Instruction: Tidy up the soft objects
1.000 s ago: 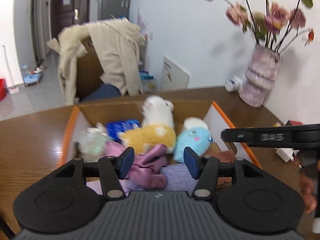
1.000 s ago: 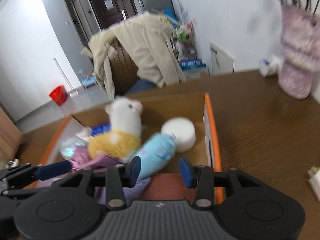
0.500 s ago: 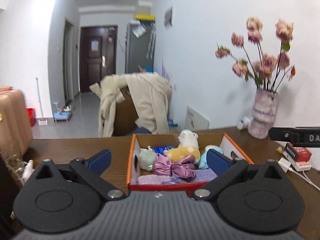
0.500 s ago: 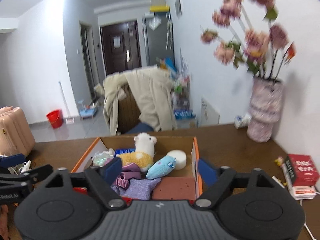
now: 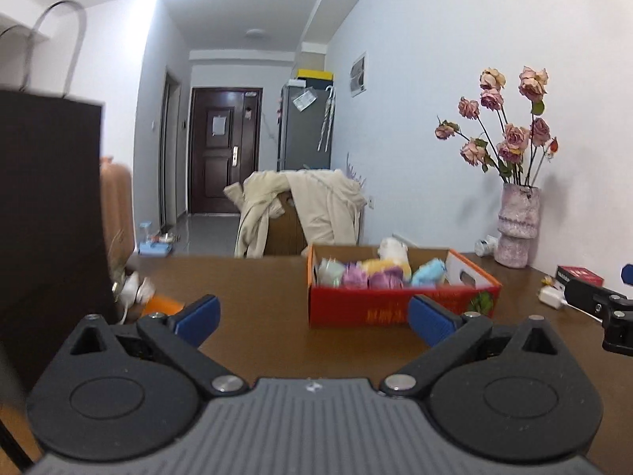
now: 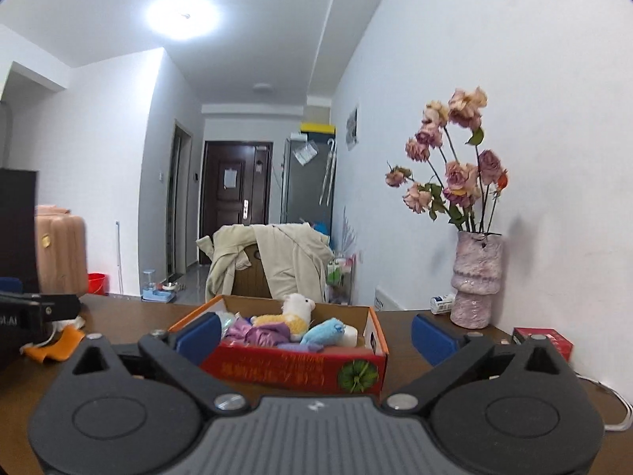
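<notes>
Soft toys (image 6: 292, 326) heaped in red box (image 6: 300, 368) (open-topped) on table (image 5: 257, 316).

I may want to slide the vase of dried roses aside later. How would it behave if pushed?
The vase looks tall with a narrower waist, and the long rose stems lean above it, so it would probably tip if pushed high. It seems ceramic, likely heavy and breakable. Pushing low seems safer.

plush toys (image 6: 300, 322) piled in red box (image 6: 292, 368)
</notes>
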Available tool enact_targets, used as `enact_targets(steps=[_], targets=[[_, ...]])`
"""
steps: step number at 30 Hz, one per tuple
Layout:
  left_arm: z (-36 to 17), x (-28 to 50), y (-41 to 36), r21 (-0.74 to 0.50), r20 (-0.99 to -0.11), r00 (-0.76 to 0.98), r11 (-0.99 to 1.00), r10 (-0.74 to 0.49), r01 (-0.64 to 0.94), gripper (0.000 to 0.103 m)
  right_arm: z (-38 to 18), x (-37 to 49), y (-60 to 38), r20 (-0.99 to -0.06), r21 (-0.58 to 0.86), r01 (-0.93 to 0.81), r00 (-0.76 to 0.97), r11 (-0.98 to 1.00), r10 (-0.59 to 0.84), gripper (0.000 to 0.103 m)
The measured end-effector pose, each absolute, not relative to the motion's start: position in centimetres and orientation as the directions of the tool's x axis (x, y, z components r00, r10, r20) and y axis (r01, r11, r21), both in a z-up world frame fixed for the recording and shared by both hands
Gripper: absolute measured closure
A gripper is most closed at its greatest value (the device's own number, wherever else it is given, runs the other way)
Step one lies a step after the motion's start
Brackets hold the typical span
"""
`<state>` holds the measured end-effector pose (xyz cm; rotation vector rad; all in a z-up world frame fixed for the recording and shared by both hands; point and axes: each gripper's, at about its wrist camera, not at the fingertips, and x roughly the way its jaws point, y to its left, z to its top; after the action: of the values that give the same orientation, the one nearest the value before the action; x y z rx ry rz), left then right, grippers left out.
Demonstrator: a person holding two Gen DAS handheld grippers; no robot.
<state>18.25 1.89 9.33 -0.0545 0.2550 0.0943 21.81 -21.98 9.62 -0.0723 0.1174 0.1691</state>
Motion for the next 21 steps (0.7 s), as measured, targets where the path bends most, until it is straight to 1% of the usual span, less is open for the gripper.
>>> enact_targets(steps=[3,6,9,13,17,21], targets=[[7.8,14.8,1.3,-0.025,-0.258,0.961,0.993,0.103,-0.114,0.000,7.9,17.9,-22.2,-0.131,-0.026,-0.187,0.975,0.982,0.182,0.000],[6.1,12.4,0.6,-0.006,-0.293,0.951,0.995,0.097,-0.103,0.000,6.5,14.6,-21.8,-0.130,-0.051,-0.198,0.973,0.979,0.190,0.000],[4.9,10.7,0.1,0.017,-0.311,0.946,0.996,0.089,-0.088,0.000,5.0,12.4,-21.1,-0.170,-0.075,-0.227,0.962,0.971,0.212,0.000],[4.4,9.3,-0.1,0.076,-0.288,0.951,0.993,0.112,-0.094,0.000,3.4,10.0,-20.3,-0.185,-0.050,-0.220,0.961,0.974,0.207,0.000],[4.3,8.2,0.7,0.044,-0.282,0.952,0.993,0.121,-0.113,0.000,2.0,8.0,-20.3,-0.199,-0.010,-0.221,0.956,0.975,0.214,0.000],[4.5,7.9,0.6,0.045,-0.268,0.957,0.994,0.113,-0.105,0.000,1.9,8.2,-20.6,-0.204,-0.004,-0.204,0.959,0.979,0.199,0.000]])
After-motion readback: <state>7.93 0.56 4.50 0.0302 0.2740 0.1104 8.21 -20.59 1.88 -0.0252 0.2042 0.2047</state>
